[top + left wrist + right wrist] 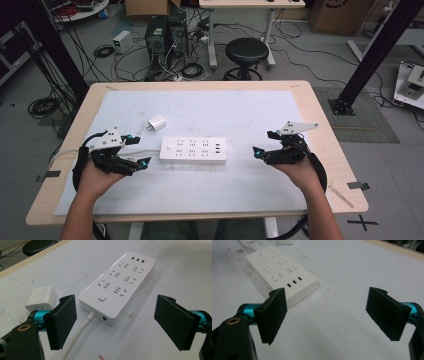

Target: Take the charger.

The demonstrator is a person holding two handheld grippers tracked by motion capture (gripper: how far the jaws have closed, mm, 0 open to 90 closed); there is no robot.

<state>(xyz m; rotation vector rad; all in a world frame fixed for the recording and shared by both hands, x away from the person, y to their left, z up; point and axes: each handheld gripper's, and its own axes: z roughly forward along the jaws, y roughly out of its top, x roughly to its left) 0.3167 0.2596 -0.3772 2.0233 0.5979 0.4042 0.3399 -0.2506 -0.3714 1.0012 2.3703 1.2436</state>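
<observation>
Both forearms come in from six o'clock of the high view, each hand holding a gripper low over the white mat (260,120) on the table (320,115). Between them lies the power strip (193,150), flat near the mat's centre, sockets up, its white cord (80,333) leaving the end that faces the left gripper (141,162). That gripper sits at the strip's nine o'clock, just beside the cord end, jaws wide apart and holding nothing. The right gripper (257,151) sits at three o'clock, near the end with the three small ports, jaws likewise apart and empty. Flanking the strip this way probably readies one hand to steady it while the other works. A small white plug adapter (157,122) rests at the strip's eleven o'clock, close but apart; its prongs are hard to make out.
</observation>
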